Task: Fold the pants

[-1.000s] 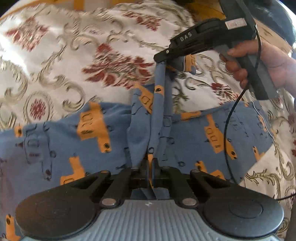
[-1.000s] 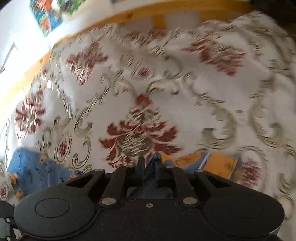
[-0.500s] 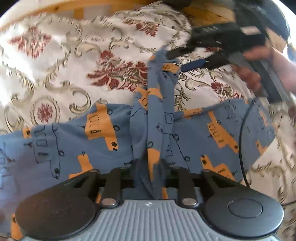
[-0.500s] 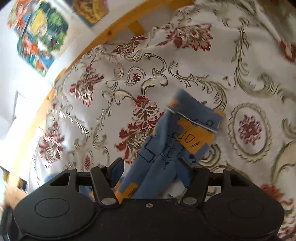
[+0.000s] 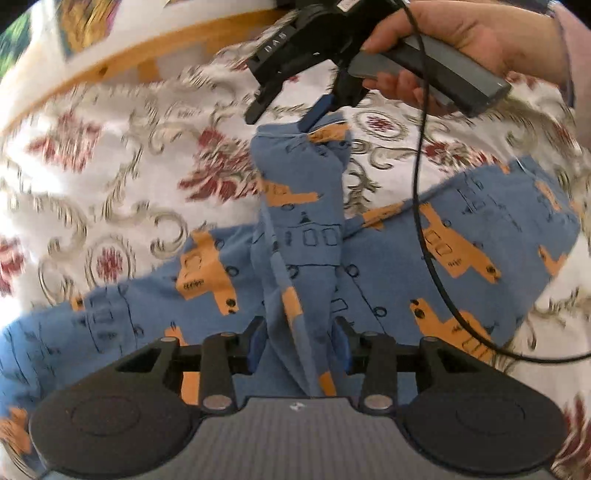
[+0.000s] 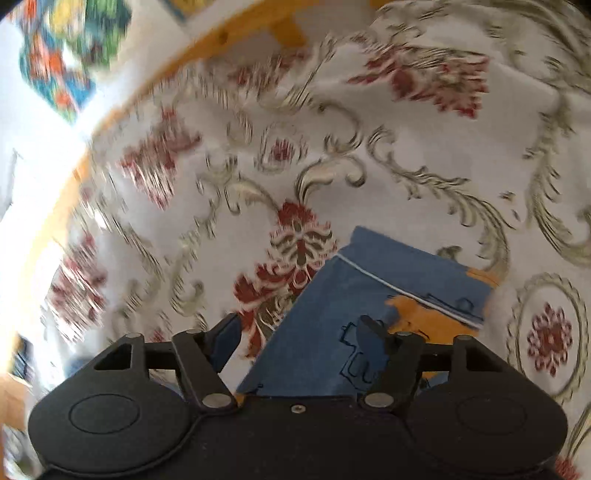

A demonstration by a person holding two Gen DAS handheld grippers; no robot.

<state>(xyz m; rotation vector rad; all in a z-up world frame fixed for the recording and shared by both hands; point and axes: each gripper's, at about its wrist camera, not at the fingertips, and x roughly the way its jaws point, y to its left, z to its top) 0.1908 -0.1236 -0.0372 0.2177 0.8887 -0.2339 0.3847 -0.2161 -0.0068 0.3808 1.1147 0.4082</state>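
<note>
Blue pants with orange vehicle prints lie spread across a patterned bedspread. One bunched leg runs from my left gripper up over the pants to its cuff on the bedspread. The left gripper stands open, with the leg lying loose between its fingers. A hand holds my right gripper just above the cuff, open and holding nothing. In the right wrist view the right gripper is open over the flat cuff, whose white stitch line shows.
A wooden bed frame borders the far side of the bedspread. The right gripper's black cable hangs across the pants. Colourful pictures are on the wall behind. Bare bedspread lies left of the leg.
Both grippers were shut on the leg a second ago and have opened. The leg, stretched taut before, now lies slack on the pants and bedspread. The right gripper has lifted off the cuff.
</note>
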